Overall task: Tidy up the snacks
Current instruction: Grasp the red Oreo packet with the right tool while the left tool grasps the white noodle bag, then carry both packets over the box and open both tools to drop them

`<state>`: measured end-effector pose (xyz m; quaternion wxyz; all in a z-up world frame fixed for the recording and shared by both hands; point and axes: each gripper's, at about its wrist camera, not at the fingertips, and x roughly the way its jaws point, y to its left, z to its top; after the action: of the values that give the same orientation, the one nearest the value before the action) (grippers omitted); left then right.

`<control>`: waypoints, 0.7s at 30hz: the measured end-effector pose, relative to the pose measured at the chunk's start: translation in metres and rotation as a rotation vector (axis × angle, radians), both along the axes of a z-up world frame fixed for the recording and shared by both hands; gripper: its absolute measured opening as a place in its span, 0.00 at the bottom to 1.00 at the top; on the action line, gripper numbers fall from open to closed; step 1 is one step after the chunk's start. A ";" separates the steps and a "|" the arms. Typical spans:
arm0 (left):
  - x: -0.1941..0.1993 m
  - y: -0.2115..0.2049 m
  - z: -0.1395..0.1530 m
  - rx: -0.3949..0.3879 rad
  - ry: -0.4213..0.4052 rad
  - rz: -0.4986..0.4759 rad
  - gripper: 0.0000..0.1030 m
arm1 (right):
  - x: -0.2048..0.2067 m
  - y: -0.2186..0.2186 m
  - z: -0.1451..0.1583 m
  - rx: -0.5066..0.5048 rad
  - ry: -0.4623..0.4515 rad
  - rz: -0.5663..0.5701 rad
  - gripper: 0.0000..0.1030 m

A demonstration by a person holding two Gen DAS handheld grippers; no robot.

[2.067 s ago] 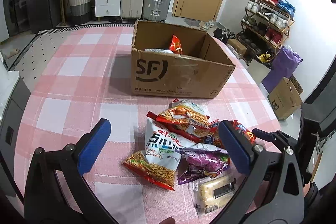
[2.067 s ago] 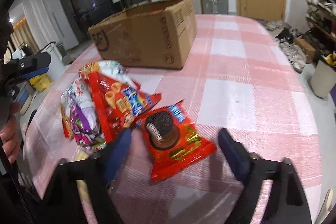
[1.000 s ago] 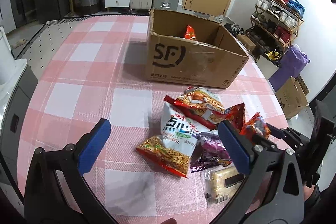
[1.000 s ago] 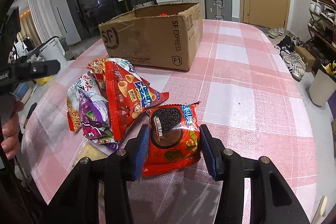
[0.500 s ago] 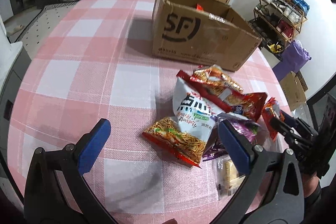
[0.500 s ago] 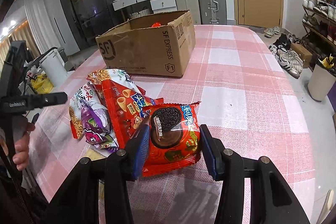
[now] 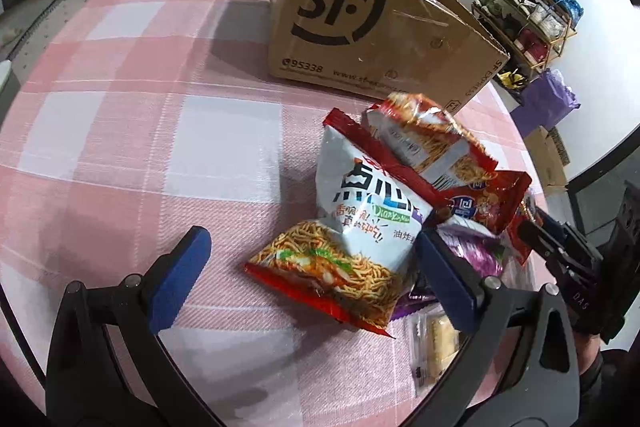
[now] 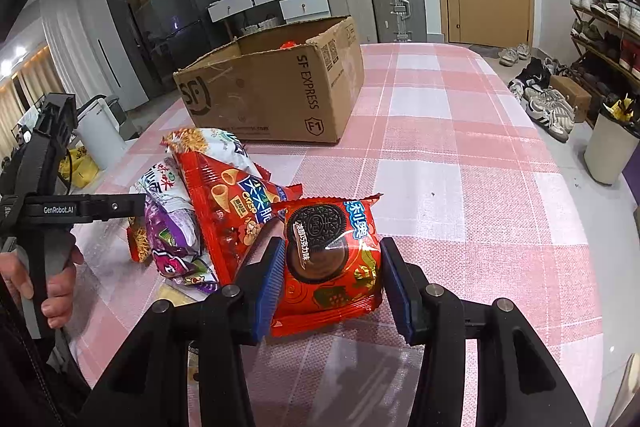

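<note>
Cookies go next: the right gripper is clenched on the red cookie packet, low and centre in the right wrist view, a pad pressing each side edge. To carry it well, I'd lift clear of the snack pile at its left before swinging to the cardboard box in the upper middle, then let go above the opening. The packet is glossy, puffy and likely to slip. The left gripper hangs released over the noodle bag in the lower centre of its view.
</note>
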<state>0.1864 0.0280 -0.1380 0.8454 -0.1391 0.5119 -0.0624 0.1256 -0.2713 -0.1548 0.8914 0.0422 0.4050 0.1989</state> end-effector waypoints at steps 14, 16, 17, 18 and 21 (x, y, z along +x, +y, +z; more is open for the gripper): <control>0.008 -0.004 -0.003 -0.055 -0.017 -0.073 0.42 | -0.002 0.000 0.002 0.003 0.003 -0.006 0.46; 0.007 -0.004 0.000 -0.050 -0.022 -0.074 0.42 | -0.003 0.000 0.004 0.004 -0.003 -0.009 0.46; 0.006 -0.004 0.003 -0.042 -0.030 -0.070 0.42 | -0.004 0.000 0.006 0.004 -0.006 -0.009 0.46; 0.005 -0.005 0.005 -0.033 -0.035 -0.071 0.42 | -0.005 0.000 0.007 0.004 -0.009 -0.010 0.46; -0.002 0.000 0.011 -0.023 -0.049 -0.066 0.42 | -0.007 0.001 0.012 0.004 -0.019 -0.012 0.46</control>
<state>0.1846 0.0283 -0.1268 0.8536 -0.1300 0.4946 -0.0996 0.1182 -0.2706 -0.1426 0.8964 0.0444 0.3957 0.1945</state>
